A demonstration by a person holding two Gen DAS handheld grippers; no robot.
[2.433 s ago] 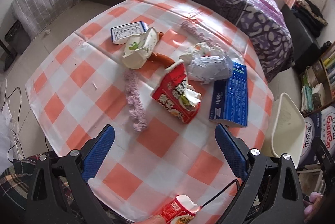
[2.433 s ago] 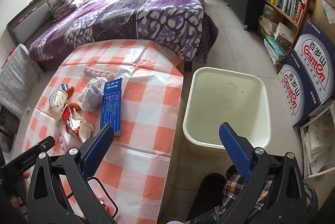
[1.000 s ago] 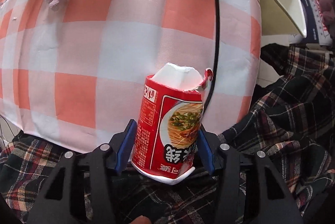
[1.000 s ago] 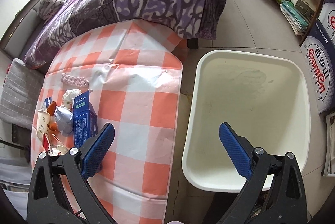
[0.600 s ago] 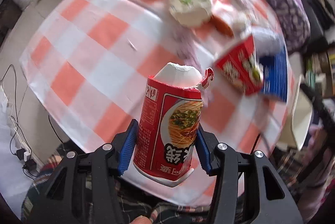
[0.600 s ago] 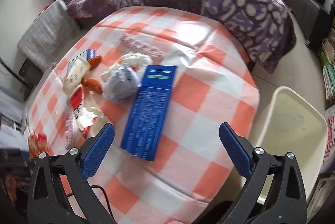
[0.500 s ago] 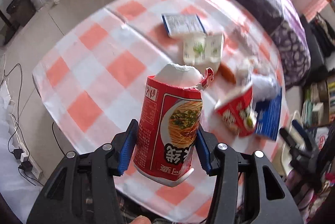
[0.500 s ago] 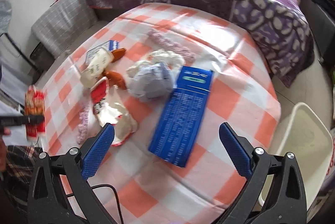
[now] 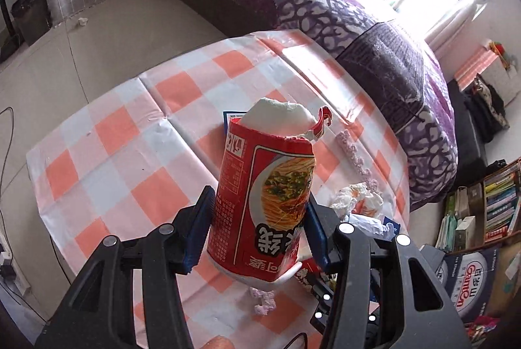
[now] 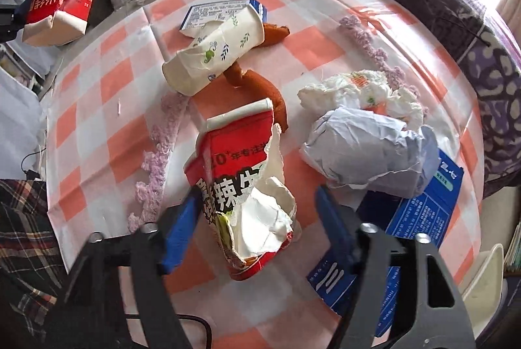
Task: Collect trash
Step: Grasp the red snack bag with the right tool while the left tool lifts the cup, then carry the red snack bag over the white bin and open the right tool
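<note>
Checked orange-and-white tablecloth (image 10: 107, 94): left gripper (image 9: 257, 235) clamps 1 red paper noodle cup (image 9: 263, 196); right gripper (image 10: 257, 218), jaws just narrowing, straddles 1 torn red noodle carton (image 10: 241, 182) at 6 o'clock, light, crushable, best pinched mid-body.

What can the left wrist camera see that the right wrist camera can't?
Only the left wrist camera shows the box with red letters. Only the right wrist camera shows the white paper cup and the sausages by it. Both show the red noodle cup held in the left gripper, the crumpled paper and the checked tablecloth.
</note>
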